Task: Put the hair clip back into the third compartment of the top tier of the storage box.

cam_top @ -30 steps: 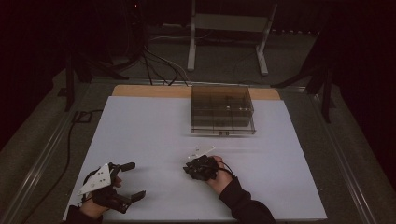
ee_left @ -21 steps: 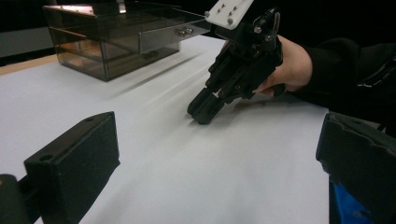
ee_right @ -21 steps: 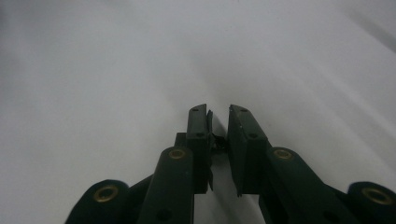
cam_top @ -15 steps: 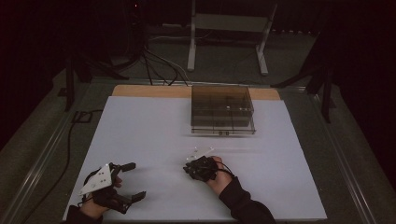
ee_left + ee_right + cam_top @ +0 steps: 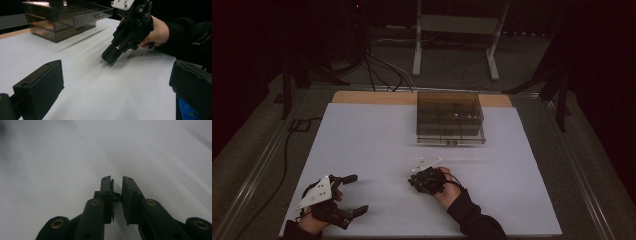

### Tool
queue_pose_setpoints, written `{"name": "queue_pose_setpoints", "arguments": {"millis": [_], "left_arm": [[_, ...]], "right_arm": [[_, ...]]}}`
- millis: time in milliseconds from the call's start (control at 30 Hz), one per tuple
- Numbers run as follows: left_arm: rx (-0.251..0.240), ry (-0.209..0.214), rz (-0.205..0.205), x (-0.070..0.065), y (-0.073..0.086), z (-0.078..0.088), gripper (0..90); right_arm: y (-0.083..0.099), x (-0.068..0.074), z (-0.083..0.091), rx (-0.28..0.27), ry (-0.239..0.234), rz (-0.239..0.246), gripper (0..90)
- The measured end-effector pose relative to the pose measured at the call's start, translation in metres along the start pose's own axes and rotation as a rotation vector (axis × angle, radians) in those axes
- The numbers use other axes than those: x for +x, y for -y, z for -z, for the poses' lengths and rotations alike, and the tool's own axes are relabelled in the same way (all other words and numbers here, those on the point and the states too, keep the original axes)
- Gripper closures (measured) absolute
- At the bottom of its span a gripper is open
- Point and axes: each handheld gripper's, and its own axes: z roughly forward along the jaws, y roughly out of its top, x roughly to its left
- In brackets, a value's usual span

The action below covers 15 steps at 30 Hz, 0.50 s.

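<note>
My left gripper (image 5: 356,194) rests at the near left of the white table (image 5: 372,145), its jaws wide open with nothing between them (image 5: 115,77). My right gripper (image 5: 413,181) sits near the table's middle front, held by a hand in a dark sleeve, tips down against the surface (image 5: 110,56). In the right gripper view its jaws (image 5: 117,185) stand almost together over bare white table, with only a thin slit between the pads. A smoky transparent drawer box (image 5: 450,117) stands at the far middle of the table, apart from both grippers; one drawer front (image 5: 93,17) sticks out a little.
A wooden strip (image 5: 372,97) runs along the table's far edge. Behind it, on the dark floor, are cables (image 5: 382,70) and a metal stand (image 5: 454,35). Metal rails (image 5: 257,165) run down both sides of the table.
</note>
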Motion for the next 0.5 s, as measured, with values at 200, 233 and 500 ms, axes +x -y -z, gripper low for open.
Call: {"name": "queue_pose_setpoints", "arguments": {"millis": [200, 233, 500], "left_arm": [[0.0, -0.001, 0.003, 0.0, 0.0, 0.0, 0.5], [0.002, 0.001, 0.004, 0.0, 0.0, -0.001, 0.4], [0.003, 0.001, 0.004, 0.0, 0.0, -0.001, 0.5]], "right_arm": [[0.001, -0.003, 0.005, 0.001, 0.004, -0.008, 79.6], [0.001, -0.004, 0.007, 0.003, 0.005, -0.006, 79.6], [0.002, -0.007, 0.012, -0.001, 0.012, -0.018, 79.6]]}}
